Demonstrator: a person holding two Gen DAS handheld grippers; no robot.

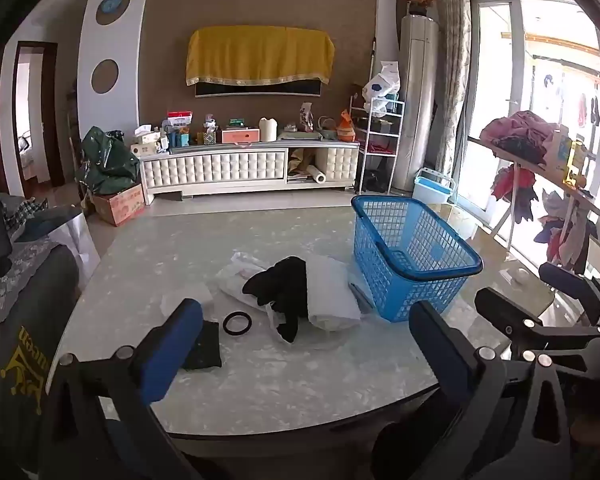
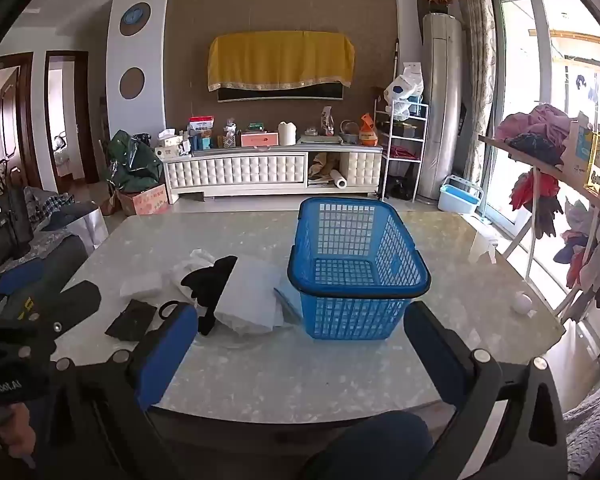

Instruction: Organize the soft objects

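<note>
**Still, nothing gripped**

Both claws hang spread wide over the near edge of the table (image 1: 260,384). The left gripper (image 1: 300,344) and right gripper (image 2: 300,344) have nothing between their jaws. The soft things lie mid-table: a black cloth (image 1: 280,292) over a white bundle (image 1: 332,292), just left of the blue basket (image 2: 356,280).

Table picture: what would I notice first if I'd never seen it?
The bright blue basket jumps out, standing empty on the right part of the marble table. Just left of it lies a jumble of white and black cloths. Behind, a yellow cloth drapes over the wall screen.
</note>
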